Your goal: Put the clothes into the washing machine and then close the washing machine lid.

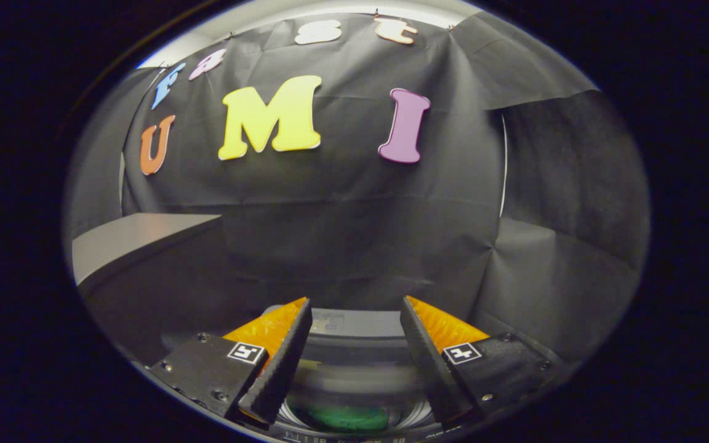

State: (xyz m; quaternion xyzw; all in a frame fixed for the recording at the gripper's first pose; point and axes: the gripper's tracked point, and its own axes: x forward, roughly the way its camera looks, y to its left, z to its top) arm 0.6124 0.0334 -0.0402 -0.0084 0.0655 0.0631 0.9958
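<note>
Washing machine beneath spread, empty fingers; shelf to their left.

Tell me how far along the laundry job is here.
Possibly done: something green, perhaps clothing, lies inside the round washing machine opening, seen between the fingers; blur prevents certainty. In hand: nothing, the gripper is open and empty above the opening. Left: the lid is apparently not yet closed.

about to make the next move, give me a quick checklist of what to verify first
1. Gripper open: ok, fingers apart.
2. Gripper holding nothing: ok, gap is free.
3. Washer below and between the fingers: ok, its round opening shows there.
4. Clothes inside: cannot tell, just a blurred green patch in the opening.
5. Lid shut: cannot tell, that part is blurred.
6. Grey surface beside the washer, clear of the fingers: ok.
</note>
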